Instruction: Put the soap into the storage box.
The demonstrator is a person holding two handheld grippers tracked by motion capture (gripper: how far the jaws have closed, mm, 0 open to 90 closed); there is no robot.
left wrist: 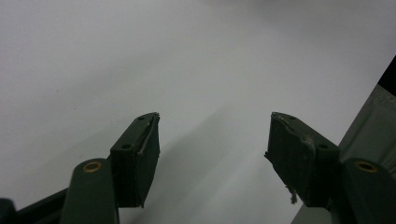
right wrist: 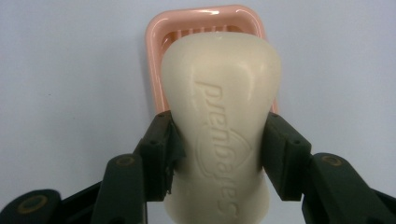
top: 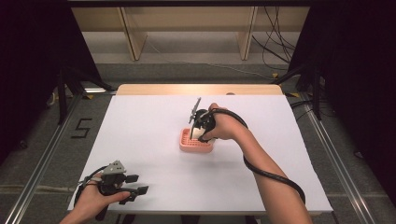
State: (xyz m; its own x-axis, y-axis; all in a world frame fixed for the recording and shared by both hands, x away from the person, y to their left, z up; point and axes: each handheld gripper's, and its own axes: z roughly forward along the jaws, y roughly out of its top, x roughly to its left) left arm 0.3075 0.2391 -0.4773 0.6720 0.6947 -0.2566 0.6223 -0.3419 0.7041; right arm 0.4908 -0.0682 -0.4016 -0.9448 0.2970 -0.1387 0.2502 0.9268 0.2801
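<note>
Soap [right wrist: 222, 126], a cream bar with raised lettering, sits pinched between the jaws of my right gripper [right wrist: 217, 154], pressed in at its narrow waist. It hangs directly over a pink ridged soap dish [right wrist: 156, 28] on the white table [top: 149, 126], toward the centre right. I cannot tell whether the bar touches the dish or floats just above it.

I judge the main risk to be slipping: the bar is smooth and rounded, and the jaws grip only its sides, so it could twist or squirt out. If I let go while it is off-centre, it could land on the rim, tip the light dish, or slide onto the table.

My right hand [top: 224, 125] reaches forward from the lower right, wrist bent, pointing the gripper steeply downward at the dish. My left hand [top: 95, 198] rests at the near left corner, well apart from the dish, and my left gripper [left wrist: 212, 140] is spread wide over bare table, holding nothing.
</note>
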